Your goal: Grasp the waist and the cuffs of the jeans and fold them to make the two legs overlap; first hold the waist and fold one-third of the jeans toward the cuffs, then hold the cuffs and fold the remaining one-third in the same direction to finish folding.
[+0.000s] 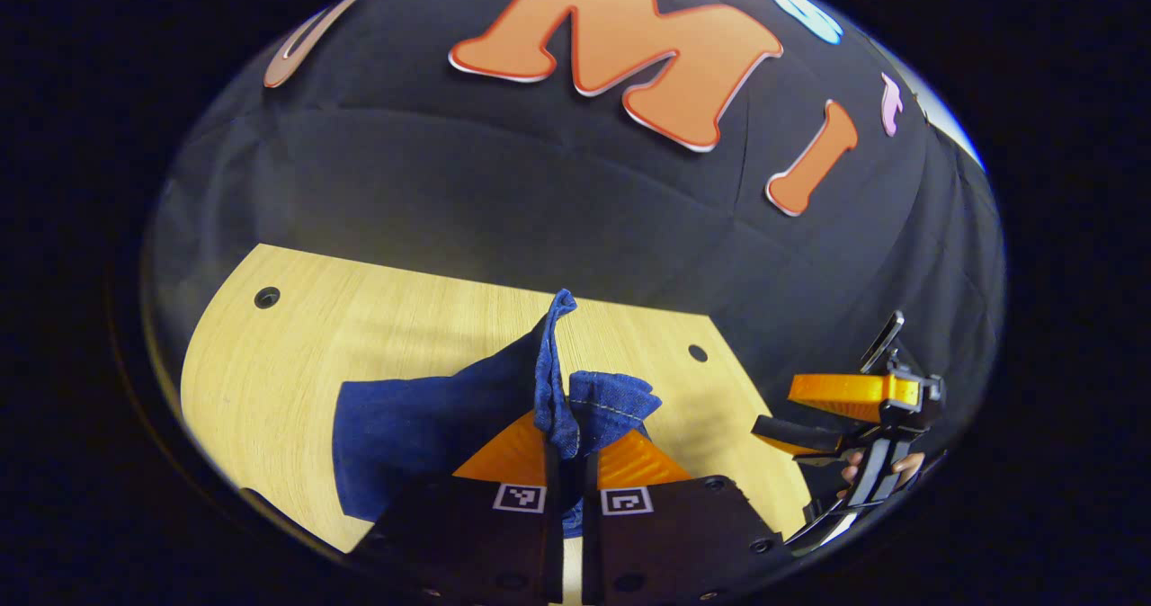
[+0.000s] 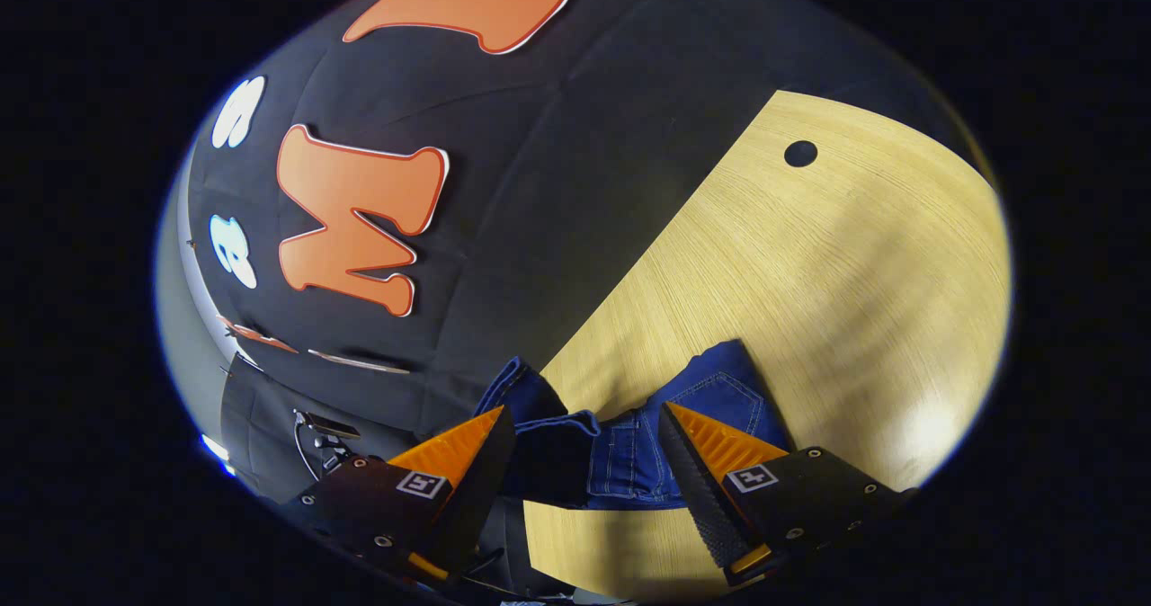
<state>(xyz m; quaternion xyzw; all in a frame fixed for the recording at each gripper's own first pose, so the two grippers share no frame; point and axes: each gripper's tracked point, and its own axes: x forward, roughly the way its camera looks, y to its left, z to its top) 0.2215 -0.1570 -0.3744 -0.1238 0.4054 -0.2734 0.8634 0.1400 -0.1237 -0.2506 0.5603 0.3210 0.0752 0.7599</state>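
My left gripper (image 1: 566, 462) was clamped on a bunched edge of the dark blue denim jeans (image 1: 423, 426), lifted off the pale wooden table (image 1: 342, 318). My right gripper (image 2: 584, 462) gaped, the waist between its fingers; mistimed closing could miss it.

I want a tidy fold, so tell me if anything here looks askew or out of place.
The jeans lie bunched at the corner of the wooden table, one part hanging past its edge. The left tool is shut on a raised fold of denim; the right tool stands open over the waist end.
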